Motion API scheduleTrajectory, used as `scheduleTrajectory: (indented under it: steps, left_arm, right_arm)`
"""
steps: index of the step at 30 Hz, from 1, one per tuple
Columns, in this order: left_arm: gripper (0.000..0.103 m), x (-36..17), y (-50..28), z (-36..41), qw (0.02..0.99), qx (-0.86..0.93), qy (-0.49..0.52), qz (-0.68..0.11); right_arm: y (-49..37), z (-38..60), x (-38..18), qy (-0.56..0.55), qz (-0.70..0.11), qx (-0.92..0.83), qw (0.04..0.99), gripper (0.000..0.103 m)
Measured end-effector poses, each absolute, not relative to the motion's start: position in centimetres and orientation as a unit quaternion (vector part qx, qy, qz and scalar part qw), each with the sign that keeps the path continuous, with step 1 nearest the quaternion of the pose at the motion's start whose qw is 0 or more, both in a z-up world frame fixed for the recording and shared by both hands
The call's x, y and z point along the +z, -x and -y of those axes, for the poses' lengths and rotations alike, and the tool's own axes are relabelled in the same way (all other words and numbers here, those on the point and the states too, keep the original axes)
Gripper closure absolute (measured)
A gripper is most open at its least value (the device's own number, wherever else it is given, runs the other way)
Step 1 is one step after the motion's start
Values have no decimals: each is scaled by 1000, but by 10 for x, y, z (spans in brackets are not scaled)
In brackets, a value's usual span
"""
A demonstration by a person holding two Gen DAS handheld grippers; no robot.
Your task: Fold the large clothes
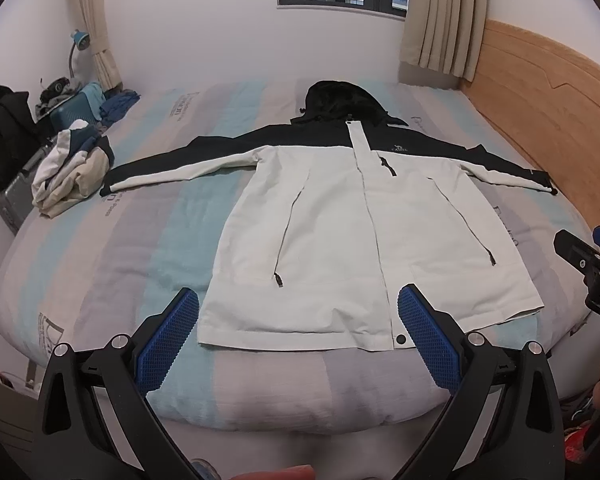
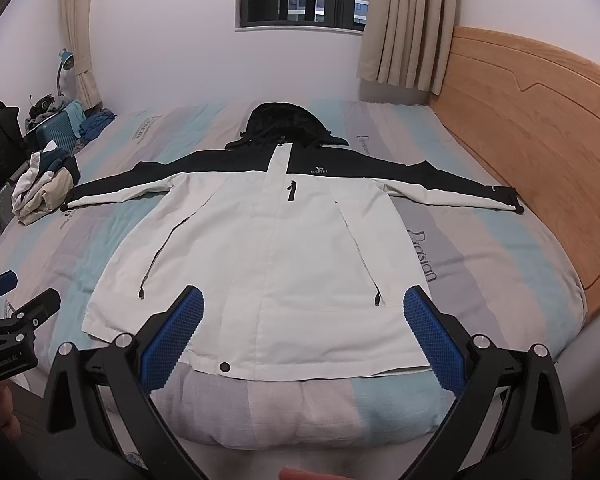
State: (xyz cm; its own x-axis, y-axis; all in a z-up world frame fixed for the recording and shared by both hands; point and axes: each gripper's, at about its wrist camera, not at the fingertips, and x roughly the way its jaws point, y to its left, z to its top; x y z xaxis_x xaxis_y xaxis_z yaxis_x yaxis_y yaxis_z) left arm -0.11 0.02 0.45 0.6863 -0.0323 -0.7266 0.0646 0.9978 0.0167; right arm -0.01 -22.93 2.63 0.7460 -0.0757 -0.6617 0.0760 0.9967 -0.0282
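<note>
While the jacket (image 1: 332, 220) lies spread face up on the bed (image 1: 100, 248), hood toward the window and both sleeves stretched straight out to the sides, you have no fold started, so I judge this as the opening step. Its hem sits just beside the near edge of the bed, right in front of you.

Your next move probably calls for a sleeve: reach well out to a cuff, pinch the cloth cleanly, and carry it across the white front. The sleeves are far from both tools, so expect a long reach, and the smooth shell may slip unless you take a good bite.

Your left tool (image 1: 298, 334) hangs over the hem's left half with its blue pads (image 1: 168, 344) spread wide; it holds nothing and appears to touch nothing. Your right tool (image 2: 304, 334) hovers over the hem's right half, equally wide apart and empty. Each tool shows at the edge of the other's view, side by side
</note>
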Motion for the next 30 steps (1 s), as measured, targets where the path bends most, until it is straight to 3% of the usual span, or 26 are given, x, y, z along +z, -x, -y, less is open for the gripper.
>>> scheduleTrajectory:
  steps: [30]
  left_arm:
    - [6,0,-1,-2,916,-32,-18,-399]
  right_arm:
    - [-2,224,22,1,-362,-45,931,7]
